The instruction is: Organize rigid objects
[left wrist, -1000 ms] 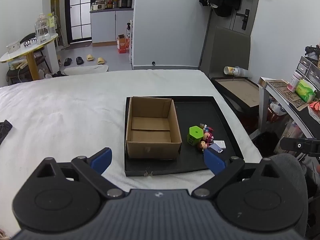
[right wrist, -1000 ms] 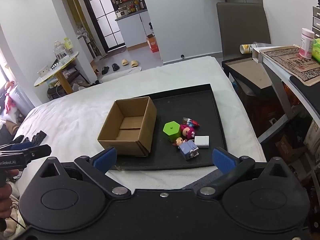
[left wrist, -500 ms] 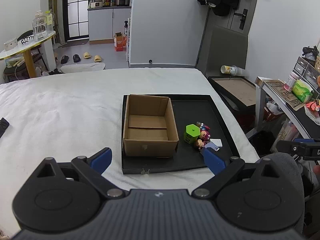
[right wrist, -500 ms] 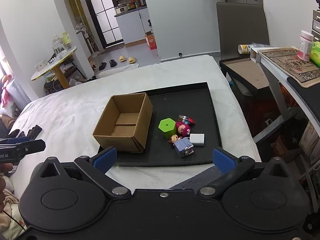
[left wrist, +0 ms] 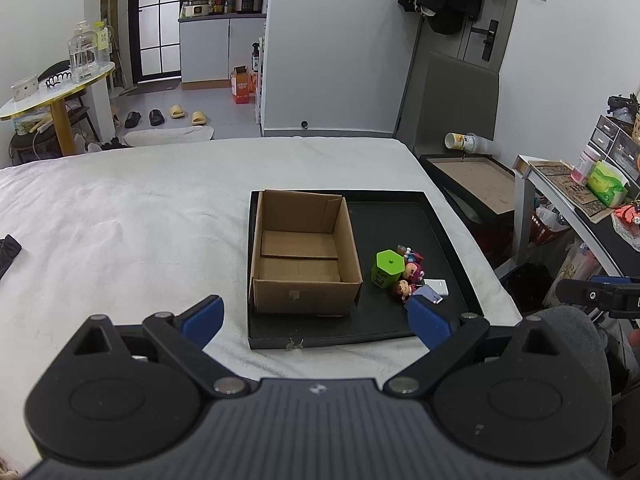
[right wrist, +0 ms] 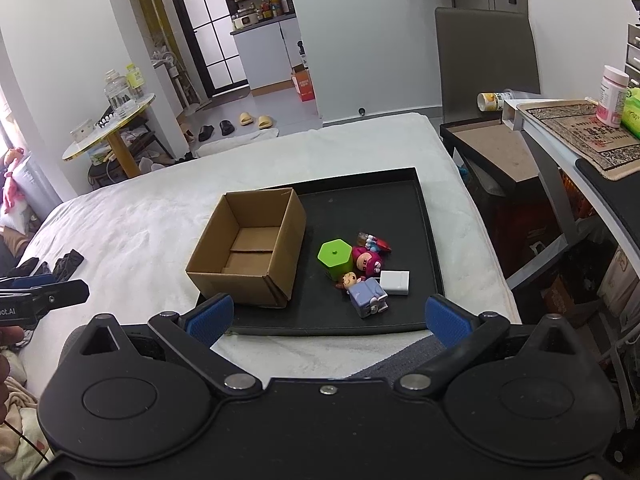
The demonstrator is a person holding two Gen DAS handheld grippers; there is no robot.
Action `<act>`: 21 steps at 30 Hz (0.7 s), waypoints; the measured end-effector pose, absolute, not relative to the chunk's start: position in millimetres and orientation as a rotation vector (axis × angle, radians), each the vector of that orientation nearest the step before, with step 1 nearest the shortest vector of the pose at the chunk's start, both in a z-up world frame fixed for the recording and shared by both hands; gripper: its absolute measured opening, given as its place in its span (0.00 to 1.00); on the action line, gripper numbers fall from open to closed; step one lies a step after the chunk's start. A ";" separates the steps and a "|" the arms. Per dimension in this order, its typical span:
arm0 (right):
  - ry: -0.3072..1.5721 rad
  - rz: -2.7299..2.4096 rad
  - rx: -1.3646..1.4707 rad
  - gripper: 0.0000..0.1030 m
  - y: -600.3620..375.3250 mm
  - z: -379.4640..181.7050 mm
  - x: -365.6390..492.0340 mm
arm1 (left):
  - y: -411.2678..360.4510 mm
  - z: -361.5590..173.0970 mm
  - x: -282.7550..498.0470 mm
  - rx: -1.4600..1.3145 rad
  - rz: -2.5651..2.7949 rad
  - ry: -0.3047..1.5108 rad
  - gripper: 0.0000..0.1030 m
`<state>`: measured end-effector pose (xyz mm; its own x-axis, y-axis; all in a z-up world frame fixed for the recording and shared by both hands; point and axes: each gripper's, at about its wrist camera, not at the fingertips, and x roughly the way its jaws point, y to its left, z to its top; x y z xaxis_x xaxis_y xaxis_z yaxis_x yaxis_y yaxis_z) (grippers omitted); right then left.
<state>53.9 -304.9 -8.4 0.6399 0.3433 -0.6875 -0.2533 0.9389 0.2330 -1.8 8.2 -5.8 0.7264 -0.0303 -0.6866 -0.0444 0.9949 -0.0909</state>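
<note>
An open, empty cardboard box [left wrist: 304, 256] [right wrist: 250, 250] stands on the left half of a black tray [left wrist: 404, 216] [right wrist: 384, 200] on the white bed. Right of the box lies a cluster of toys: a green hexagonal block [left wrist: 388, 268] [right wrist: 335, 258], a pink doll [right wrist: 366, 260], a blue-dressed figure [right wrist: 366, 294], a white flat block [right wrist: 395, 282] and a small red-blue toy [right wrist: 372, 241]. My left gripper [left wrist: 316, 318] is open and empty, held before the tray's near edge. My right gripper [right wrist: 328, 318] is open and empty, also short of the tray.
The white bed [left wrist: 120, 220] spreads left of the tray. A side table with a board [right wrist: 492, 144] and a desk [right wrist: 580, 136] stand right of the bed. Dark items [right wrist: 68, 262] lie at the bed's left edge.
Both grippers have drawn back and risen slightly; the tray and box look a little farther off. Nothing on the tray has moved. Both stay open.
</note>
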 end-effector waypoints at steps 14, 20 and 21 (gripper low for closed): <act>0.813 0.345 0.115 1.00 -303.8 -8.5 55.7 | 9.4 -5.6 -0.4 -0.106 0.002 0.764 0.95; 0.814 0.343 0.114 1.00 -303.4 -9.8 54.9 | 10.1 -6.1 -0.1 -0.109 0.005 0.766 0.95; 0.815 0.343 0.114 1.00 -303.5 -9.8 55.0 | 10.3 -6.2 -0.1 -0.110 0.006 0.767 0.95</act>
<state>55.0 -303.5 -9.8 0.6344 0.3432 -0.6926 -0.2563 0.9387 0.2304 -0.1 10.3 -6.2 0.7206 -0.0347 -0.6925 -0.0457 0.9942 -0.0974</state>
